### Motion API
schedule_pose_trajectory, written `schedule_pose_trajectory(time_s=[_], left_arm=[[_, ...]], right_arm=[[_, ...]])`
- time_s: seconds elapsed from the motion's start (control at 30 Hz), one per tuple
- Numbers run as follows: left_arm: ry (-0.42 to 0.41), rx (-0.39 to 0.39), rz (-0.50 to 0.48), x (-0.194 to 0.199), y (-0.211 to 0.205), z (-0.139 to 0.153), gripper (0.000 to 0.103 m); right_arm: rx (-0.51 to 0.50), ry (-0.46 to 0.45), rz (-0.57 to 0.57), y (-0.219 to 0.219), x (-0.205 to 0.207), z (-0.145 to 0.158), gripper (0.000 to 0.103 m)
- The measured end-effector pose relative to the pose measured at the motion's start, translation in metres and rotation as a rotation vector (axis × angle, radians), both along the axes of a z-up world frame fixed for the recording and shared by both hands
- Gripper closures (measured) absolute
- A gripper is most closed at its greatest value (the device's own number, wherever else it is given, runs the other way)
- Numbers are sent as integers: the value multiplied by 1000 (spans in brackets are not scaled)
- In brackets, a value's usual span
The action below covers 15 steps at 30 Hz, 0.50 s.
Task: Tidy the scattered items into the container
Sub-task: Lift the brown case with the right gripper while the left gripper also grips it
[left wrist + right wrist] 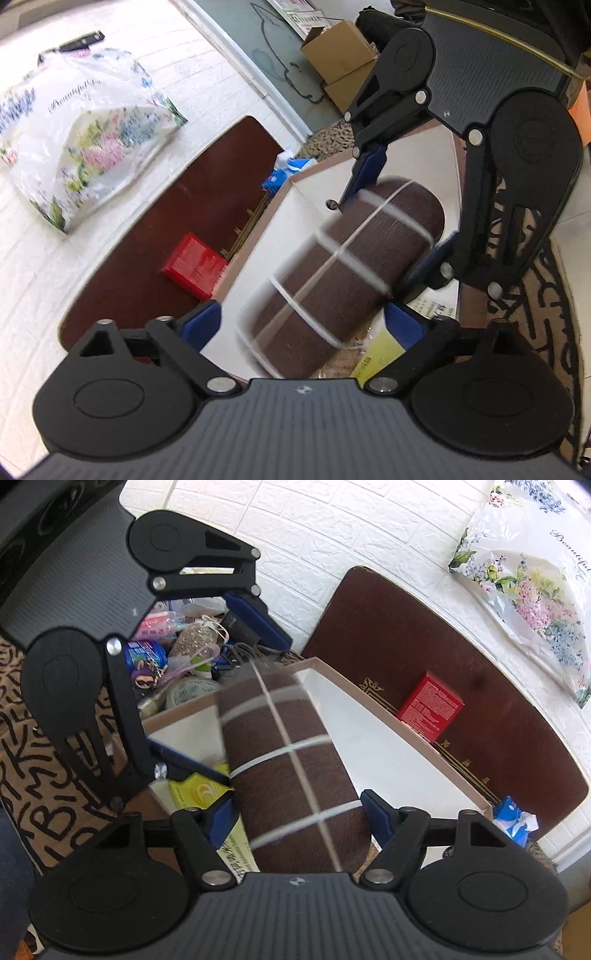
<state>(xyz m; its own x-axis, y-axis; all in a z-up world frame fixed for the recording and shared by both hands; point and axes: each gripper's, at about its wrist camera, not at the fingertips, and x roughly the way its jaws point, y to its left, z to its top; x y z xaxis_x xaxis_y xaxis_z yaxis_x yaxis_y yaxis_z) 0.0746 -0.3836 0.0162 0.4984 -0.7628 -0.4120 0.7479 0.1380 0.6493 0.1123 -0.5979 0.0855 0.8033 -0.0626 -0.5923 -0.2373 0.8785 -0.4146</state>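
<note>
A dark bench (461, 657) carries the white box (388, 753) and a red carton (430, 705). Above the box, a brown roll (343, 273), blurred, seems clenched by both the left tool (303, 325) and right tool (299, 812).
</note>
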Motion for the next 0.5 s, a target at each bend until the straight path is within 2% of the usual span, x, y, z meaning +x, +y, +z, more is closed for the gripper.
schedule_pose_trajectory(time_s=[0.13,0.23,0.33,0.5], left_arm=[[-49,-11,9,-6,-4,-2,0],[-53,-24,32,-7,-2,-3,0],[-43,-38,55,-5,2,-1,0],[-32,-66,94,-2,16,2,0]], right_arm=[[2,-9,-22,3,-3,1,20],[26,-23,-48,4,-5,1,18],[79,-40,-67,5,-7,3,11],[115,-64,-93,23,-16,3,10]])
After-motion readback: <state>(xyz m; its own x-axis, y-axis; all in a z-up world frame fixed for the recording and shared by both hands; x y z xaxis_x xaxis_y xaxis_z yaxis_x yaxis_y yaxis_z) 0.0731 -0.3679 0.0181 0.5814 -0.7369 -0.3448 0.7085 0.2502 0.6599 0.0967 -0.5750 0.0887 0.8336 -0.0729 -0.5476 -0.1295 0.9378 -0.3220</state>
